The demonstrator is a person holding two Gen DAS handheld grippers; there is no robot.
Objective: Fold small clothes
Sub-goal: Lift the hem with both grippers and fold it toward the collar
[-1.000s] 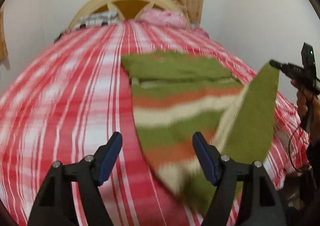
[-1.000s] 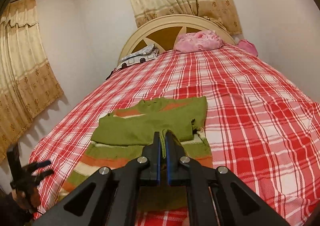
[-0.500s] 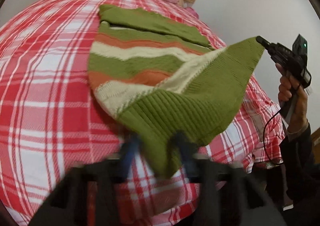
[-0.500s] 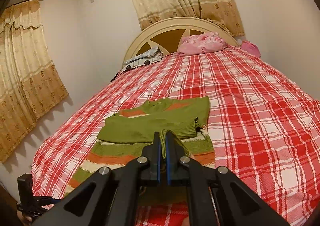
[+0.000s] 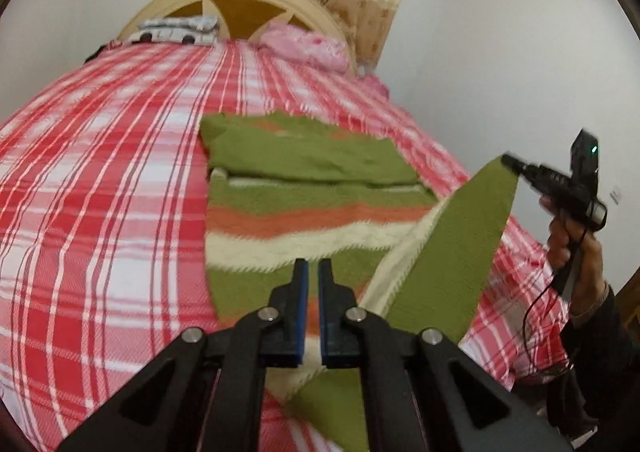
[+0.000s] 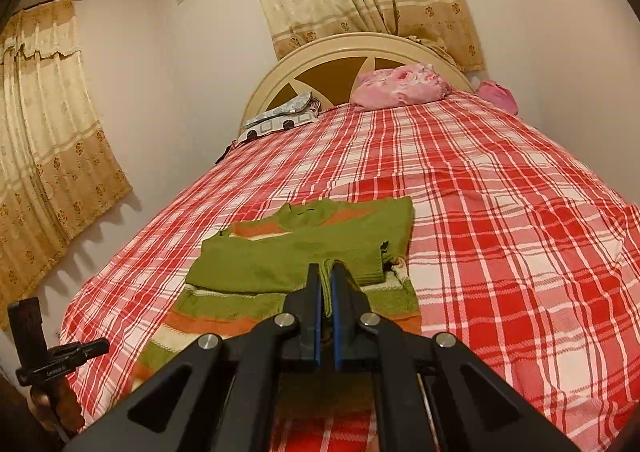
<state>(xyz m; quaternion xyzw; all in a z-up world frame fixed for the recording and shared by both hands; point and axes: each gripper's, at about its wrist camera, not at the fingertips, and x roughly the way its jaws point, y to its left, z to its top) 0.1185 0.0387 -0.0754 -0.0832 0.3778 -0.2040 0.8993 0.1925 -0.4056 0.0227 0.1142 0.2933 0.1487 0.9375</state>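
Left wrist view: left gripper (image 5: pixel 313 268) closed, nothing visible between its pads; whether it pinches the hem below cannot be told. Striped sweater (image 5: pixel 304 207) lies on the plaid bed (image 5: pixel 100 187). Right gripper (image 5: pixel 510 163) holds one hem corner raised, with a hand (image 5: pixel 568 236) on its handle.

Right wrist view: right gripper (image 6: pixel 326 272) clamped on green sweater (image 6: pixel 288 256) fabric. Left gripper (image 6: pixel 96 348) at lower left, state unclear here.
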